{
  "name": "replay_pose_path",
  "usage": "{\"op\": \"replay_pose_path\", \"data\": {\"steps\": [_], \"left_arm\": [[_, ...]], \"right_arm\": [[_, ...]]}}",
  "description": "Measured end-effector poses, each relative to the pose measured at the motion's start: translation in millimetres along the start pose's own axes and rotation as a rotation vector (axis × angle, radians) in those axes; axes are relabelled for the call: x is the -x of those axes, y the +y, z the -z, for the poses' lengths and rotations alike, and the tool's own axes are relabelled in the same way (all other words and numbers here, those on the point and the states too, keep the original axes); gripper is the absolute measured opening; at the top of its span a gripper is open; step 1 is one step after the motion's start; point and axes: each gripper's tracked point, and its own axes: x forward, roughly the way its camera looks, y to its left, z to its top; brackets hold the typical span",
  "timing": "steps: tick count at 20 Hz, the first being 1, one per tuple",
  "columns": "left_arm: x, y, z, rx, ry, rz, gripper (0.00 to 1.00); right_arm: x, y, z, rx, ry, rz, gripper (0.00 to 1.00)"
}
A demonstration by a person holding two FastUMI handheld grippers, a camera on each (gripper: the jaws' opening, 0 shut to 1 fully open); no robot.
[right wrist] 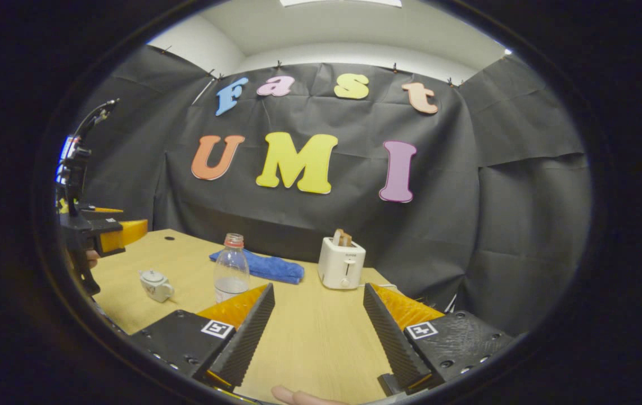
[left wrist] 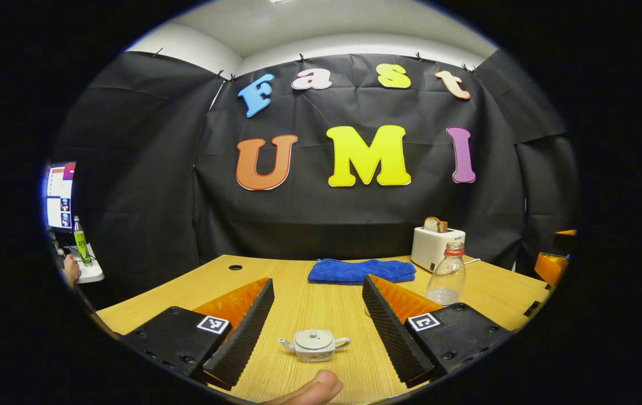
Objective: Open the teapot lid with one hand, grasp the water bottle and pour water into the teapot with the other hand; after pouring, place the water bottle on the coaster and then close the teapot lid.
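A small white teapot [left wrist: 313,344] stands on the wooden table [left wrist: 304,304] with its lid on, low between the fingers of my left gripper [left wrist: 317,284], which is open and holds nothing. To the right, a clear water bottle [left wrist: 447,274] with a red neck ring holds a little water. In the right gripper view the bottle [right wrist: 231,270] is ahead and to the left, just beyond the left fingertip, and the teapot [right wrist: 155,284] lies farther left. My right gripper [right wrist: 318,289] is open over bare table.
A white toaster [right wrist: 342,262] with bread in it and a folded blue cloth [right wrist: 265,265] sit at the back of the table. The left gripper [right wrist: 121,232] hangs at the far left above the table. A monitor [left wrist: 60,196] and a green bottle [left wrist: 81,242] stand off the table.
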Motion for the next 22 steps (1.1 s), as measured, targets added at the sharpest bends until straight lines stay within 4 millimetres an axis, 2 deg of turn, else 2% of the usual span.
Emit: {"op": "replay_pose_path", "data": {"steps": [2, 5, 8, 10, 12, 14, 15, 19, 20, 22], "left_arm": [[-16, 1, 18, 0.011, 0.01, 0.008, 0.99], [-35, 6, 57, 0.003, 0.083, -0.005, 0.99], [-43, 4, 79, 0.015, 0.125, 0.006, 0.99], [-45, 2, 85, 0.023, 0.138, 0.012, 0.96], [-48, 1, 87, 0.009, 0.143, 0.025, 0.84], [-53, 0, 104, 0.01, 0.209, 0.026, 0.63], [-54, 2, 111, 0.017, 0.231, 0.017, 0.59], [-57, 6, 108, -0.002, 0.204, 0.008, 0.42], [-58, 6, 108, -0.011, 0.198, 0.012, 0.33], [-58, 3, 107, -0.02, 0.193, 0.028, 0.23]], "right_arm": [[-2, 3, 4, 0.004, 0.009, 0.0, 0.97], [-6, 6, 7, 0.012, 0.018, -0.001, 0.98], [-8, 6, 9, 0.011, 0.022, 0.0, 0.95], [-9, 5, 10, 0.01, 0.027, 0.003, 0.95], [-9, 7, 13, 0.007, 0.035, 0.002, 0.98], [-11, 8, 16, 0.005, 0.047, 0.001, 0.98], [-11, 8, 18, 0.005, 0.051, 0.001, 0.98], [-12, 12, 20, 0.008, 0.056, -0.004, 0.95], [-13, 13, 21, 0.007, 0.058, -0.005, 0.95], [-13, 16, 23, 0.003, 0.06, -0.011, 0.95]]}}
